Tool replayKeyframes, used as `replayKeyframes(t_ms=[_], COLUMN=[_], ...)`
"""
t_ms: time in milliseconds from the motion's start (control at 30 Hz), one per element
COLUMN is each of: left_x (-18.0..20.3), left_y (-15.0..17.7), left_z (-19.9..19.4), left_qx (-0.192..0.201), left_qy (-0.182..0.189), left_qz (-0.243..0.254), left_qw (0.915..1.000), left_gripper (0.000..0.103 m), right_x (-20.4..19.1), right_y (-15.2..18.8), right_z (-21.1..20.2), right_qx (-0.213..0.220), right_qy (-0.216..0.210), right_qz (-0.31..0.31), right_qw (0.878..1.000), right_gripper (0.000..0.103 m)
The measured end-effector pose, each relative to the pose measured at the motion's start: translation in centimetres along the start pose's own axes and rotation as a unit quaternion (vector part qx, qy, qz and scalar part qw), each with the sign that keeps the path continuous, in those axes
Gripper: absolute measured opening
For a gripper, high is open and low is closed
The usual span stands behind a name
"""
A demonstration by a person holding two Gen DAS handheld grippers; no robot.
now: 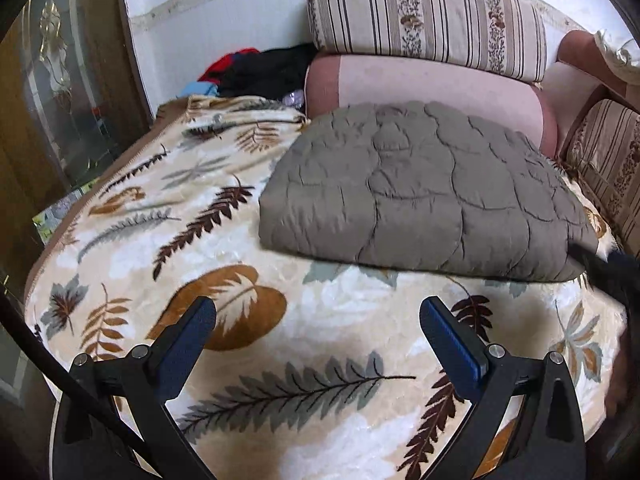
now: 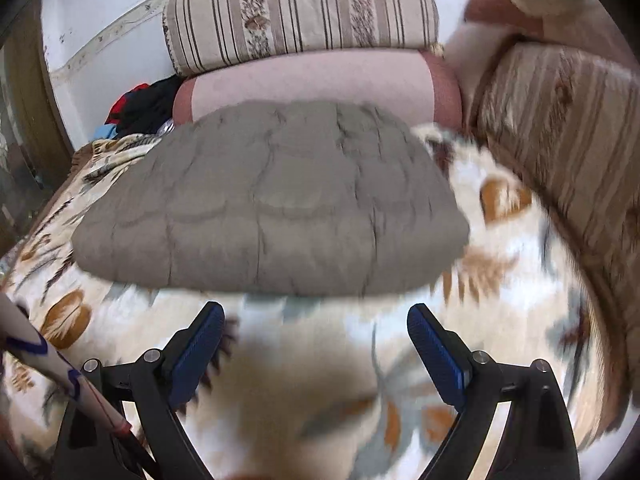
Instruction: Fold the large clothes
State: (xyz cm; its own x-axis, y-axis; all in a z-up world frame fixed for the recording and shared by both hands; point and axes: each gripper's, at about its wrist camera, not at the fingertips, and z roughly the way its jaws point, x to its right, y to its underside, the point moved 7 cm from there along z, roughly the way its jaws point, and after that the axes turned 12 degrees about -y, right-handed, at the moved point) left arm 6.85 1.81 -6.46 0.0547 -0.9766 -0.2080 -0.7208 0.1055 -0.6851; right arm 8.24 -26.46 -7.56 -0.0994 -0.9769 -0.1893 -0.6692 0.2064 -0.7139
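Door side: a wooden glass-panelled door stands at the far left, outside the work
Spare clothes: a red, black and blue heap is tucked against the wall, likely kept off the folding area
Bed cover: the leaf-print blanket is spread flat, giving a broad surface for folding
Task garment: the grey quilted garment lies on the blanket, just in front of the pink bolster; it already forms a thick, compact rectangle with squared edges, so the folding looks largely done
Cushions: a striped cushion sits on top of the bolster, and another striped cushion lines the right side, walling in the garment's far edges
Left hand-held gripper: fingers spread wide, nothing between them, hovering over bare blanket short of the garment's near edge
Right hand-held gripper: likewise spread wide and empty, near the garment's front edge without touching; this view is blurred, suggesting motion
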Motion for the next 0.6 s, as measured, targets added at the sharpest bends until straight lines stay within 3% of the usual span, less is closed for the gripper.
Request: replayKeyframes(t_ms=[200,333,433,533,600], left_x=[-0.3,-0.7,-0.7,-0.6,-0.5], left_y=[0.4,0.5,0.7,0.9,0.9], left_z=[1.8,2.9,3.7,4.3,4.1], left_qx=[-0.019,-0.029,-0.036,-0.04,-0.038], left_qy=[0.002,-0.001,0.003,0.006,0.01], left_qz=[0.0,-0.003,-0.003,-0.007,-0.008], left_qw=[0.9998,0.9996,0.9994,0.9991,0.9992], left_gripper=[0.102,0.102,0.102,0.101,0.101], right_x=[-1.5,-0.9,-0.6,-1.2,-1.8], right_y=[-4.8,-4.5,-5.1,-6.7,-7.1], right_z=[7.8,13.4,13.6,11.1,11.0], right_qx=[-0.006,-0.054,-0.063,-0.015,-0.011], right_qy=[0.024,0.033,0.033,0.025,0.02], right_qz=[-0.026,-0.01,-0.006,0.002,-0.001], right_qw=[0.999,0.998,0.997,1.0,1.0], right_gripper=[0.095,0.098,0.1,0.095,0.095])
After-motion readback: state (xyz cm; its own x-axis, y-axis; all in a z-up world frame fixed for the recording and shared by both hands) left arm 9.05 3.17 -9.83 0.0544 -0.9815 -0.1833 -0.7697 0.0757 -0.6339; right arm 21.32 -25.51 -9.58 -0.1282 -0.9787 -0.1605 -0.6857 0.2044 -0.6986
